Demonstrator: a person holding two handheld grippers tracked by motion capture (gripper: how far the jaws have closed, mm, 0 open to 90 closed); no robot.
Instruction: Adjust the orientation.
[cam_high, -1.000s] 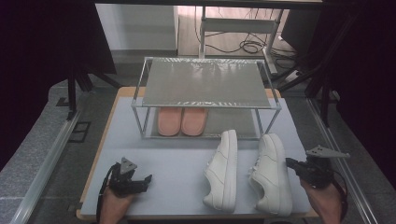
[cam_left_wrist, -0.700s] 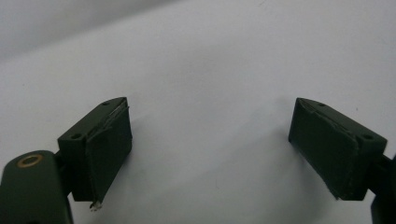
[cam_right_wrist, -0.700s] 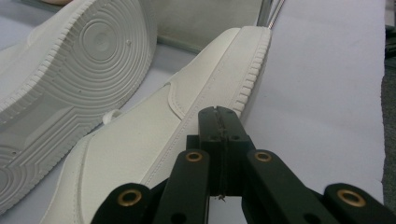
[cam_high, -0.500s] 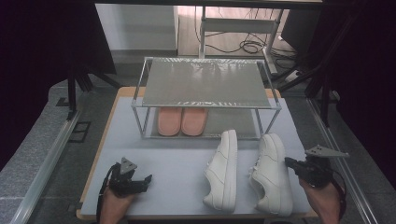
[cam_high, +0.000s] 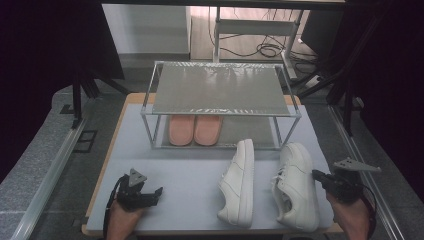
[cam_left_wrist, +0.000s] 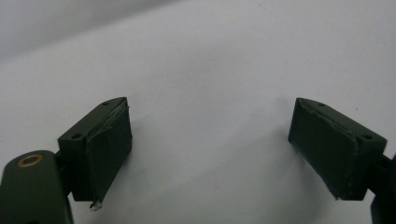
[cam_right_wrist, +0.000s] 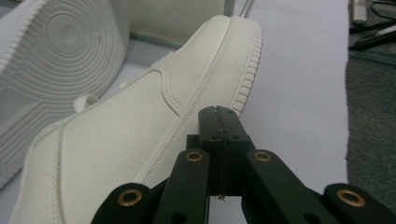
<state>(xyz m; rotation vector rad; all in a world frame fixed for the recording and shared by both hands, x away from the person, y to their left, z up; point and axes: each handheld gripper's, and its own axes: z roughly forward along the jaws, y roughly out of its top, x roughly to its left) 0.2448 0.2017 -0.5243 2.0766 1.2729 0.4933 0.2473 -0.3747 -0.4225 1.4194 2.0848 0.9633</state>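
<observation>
Nothing has shifted since the earlier frames: both grippers and both shoes keep their places. Right gripper (cam_high: 320, 176), jaws clenched on nothing, sits just right of the upright white sneaker (cam_high: 296, 185); the second sneaker (cam_high: 239, 183) lies on its side left of it. Left gripper (cam_high: 156, 192) rests at near left, jaws released.

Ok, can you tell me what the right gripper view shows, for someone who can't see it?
A white sneaker lies close ahead on the pale table, beside the shut black tool. Behind it, a second white sneaker lies on its side, showing its ridged sole.
</observation>
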